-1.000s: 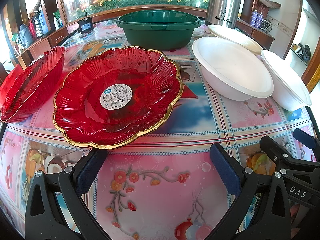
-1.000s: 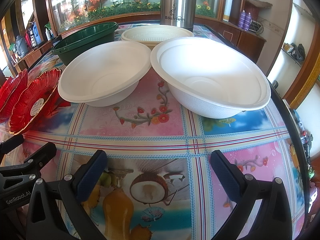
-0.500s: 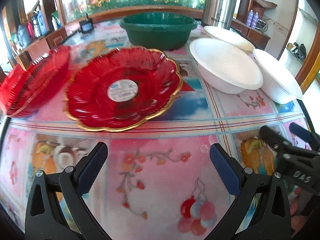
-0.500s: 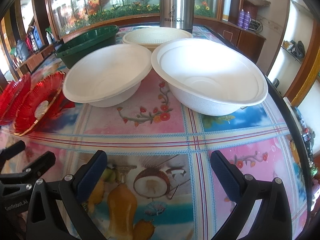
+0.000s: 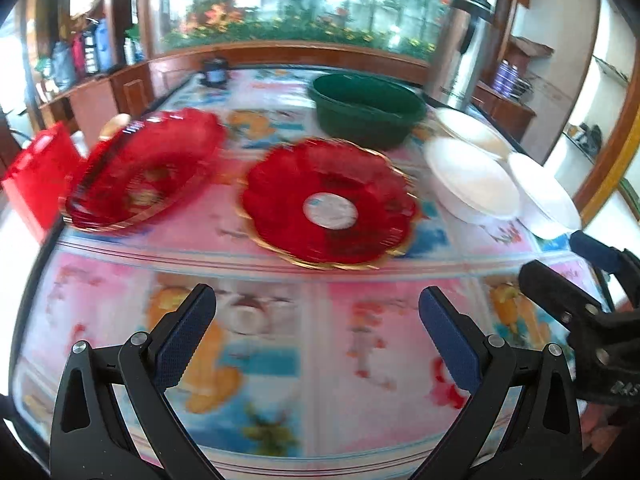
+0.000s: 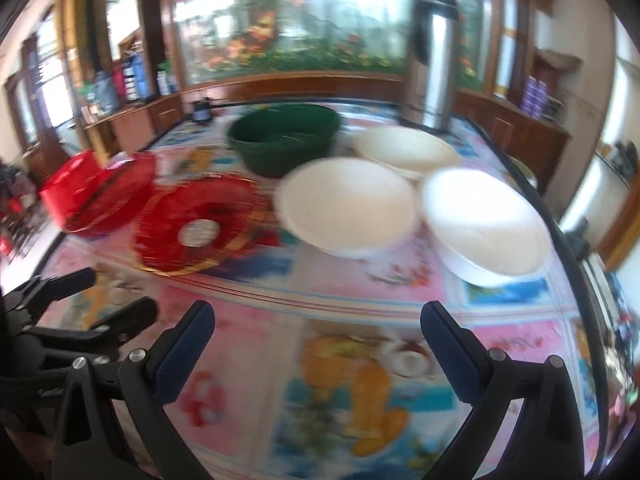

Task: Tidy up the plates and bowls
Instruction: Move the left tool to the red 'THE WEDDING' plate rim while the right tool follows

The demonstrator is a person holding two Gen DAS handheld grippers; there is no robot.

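Left wrist view puts the red plate with the round label [image 5: 330, 206] straight ahead of the left gripper [image 5: 318, 320], well beyond its spread, empty fingers, lying flat on the table [image 5: 280, 360]. A second red plate [image 5: 144, 168] sits tilted up ahead and left of the fingers, apparently propped on something behind it, though blur hides what. Ahead and to the right, two white bowls [image 5: 472, 178] stand just beside each other, rims perhaps touching, with a green basin [image 5: 366, 108] farther back. Like sits near like, which looks meant for stacking by kind. Right wrist view adds what the left lacks: a third, cream-coloured bowl [image 6: 404, 150] behind the white pair and the steel flask [image 6: 434, 64] whole. The right gripper [image 6: 318, 324] is likewise wide apart and holds nothing, the white bowls ahead of its fingers.
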